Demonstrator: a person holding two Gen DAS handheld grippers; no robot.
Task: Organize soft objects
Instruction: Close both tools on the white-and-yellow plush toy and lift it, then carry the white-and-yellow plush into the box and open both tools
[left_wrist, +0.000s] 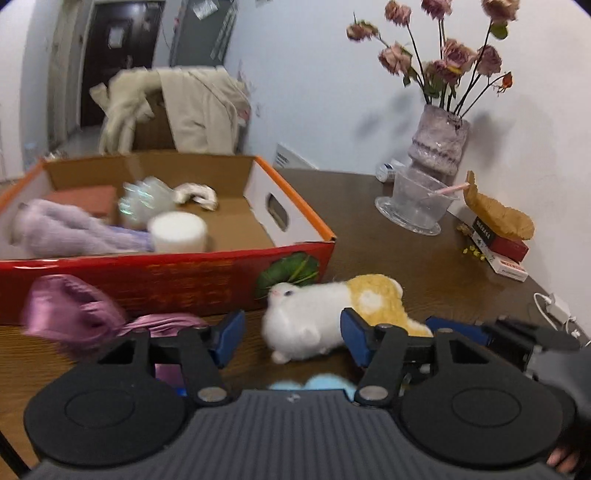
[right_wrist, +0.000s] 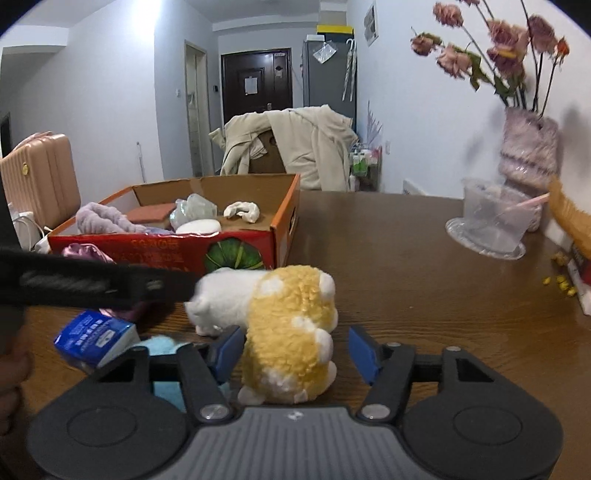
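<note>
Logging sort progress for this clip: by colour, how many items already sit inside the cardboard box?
Purple: 1, the fuzzy wrap
Reddish-brown: 1, the flat block
Clear: 1, the crinkly plastic piece
White: 2, the round pad and the twisted piece
Total: 5 in the box
</note>
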